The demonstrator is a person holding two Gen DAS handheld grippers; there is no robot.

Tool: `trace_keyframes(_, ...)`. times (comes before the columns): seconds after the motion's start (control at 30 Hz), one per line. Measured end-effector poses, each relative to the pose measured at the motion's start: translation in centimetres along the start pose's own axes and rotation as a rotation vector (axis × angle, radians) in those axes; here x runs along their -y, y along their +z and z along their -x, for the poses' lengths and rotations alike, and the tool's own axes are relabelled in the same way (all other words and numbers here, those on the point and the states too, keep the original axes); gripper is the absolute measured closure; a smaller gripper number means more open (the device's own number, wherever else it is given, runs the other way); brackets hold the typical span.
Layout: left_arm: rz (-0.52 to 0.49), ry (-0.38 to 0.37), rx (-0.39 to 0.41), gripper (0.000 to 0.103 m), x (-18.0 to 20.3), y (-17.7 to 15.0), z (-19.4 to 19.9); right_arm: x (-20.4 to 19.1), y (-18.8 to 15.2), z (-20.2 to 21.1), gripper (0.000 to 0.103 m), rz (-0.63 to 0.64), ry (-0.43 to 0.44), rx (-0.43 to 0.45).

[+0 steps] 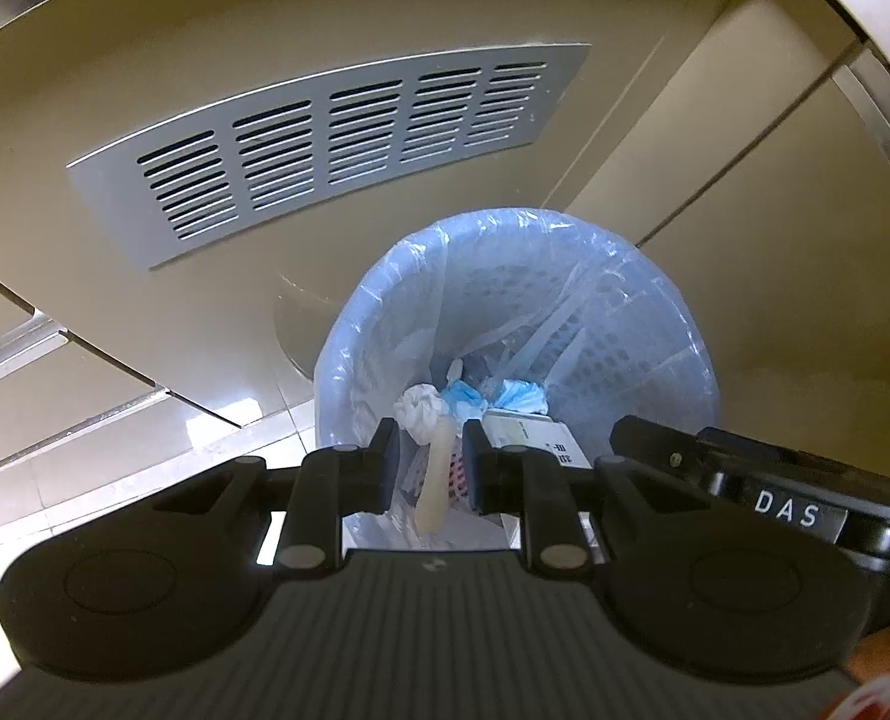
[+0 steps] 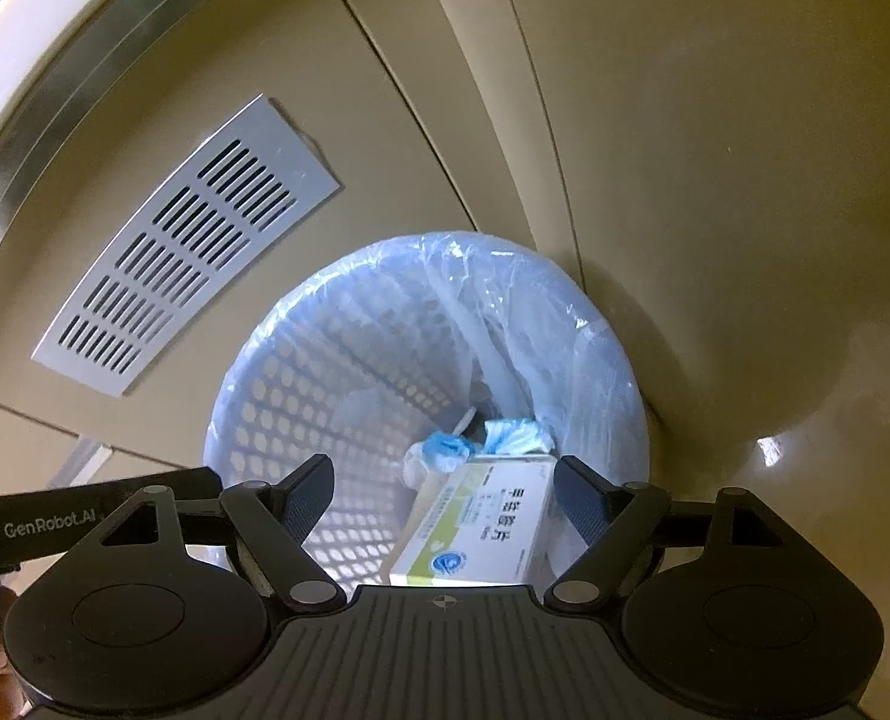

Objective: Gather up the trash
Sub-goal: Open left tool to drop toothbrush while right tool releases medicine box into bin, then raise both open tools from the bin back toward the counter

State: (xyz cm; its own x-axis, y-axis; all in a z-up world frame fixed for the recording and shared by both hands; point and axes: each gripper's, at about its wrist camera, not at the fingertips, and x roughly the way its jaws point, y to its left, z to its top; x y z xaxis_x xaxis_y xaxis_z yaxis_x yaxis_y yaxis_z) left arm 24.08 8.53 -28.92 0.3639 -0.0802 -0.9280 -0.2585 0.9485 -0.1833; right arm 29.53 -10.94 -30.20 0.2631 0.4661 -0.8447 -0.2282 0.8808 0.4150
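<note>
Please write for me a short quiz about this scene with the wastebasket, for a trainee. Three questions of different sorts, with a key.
1. True or false: the wastebasket is lined with a pale blue plastic bag.
2. In the right wrist view, what shows between the wide-open jaws of the right gripper? A) a white and green medicine box B) a glass bottle C) a metal spoon
3. Fill in: on the beige panel behind the wastebasket sits a grey slotted ____.

Key: 1 true. 2 A; the jaws do not grip it. 3 vent grille.
</note>
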Motion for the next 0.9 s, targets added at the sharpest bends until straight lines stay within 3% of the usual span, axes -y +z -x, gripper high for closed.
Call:
trace_keyframes(0.47,-0.018,-0.007,0.002,0.082,1.6,-1.4,2.2,0.0,-1.1,2.8,0.023,0.040,-0.008,-0.041)
trace_keyframes(0.9,-0.005,0.016,0.061,0.081,2.6,-3.5,8.4,-1.4,-1.8,7.5,0.023,0.117,0.033,-0.034)
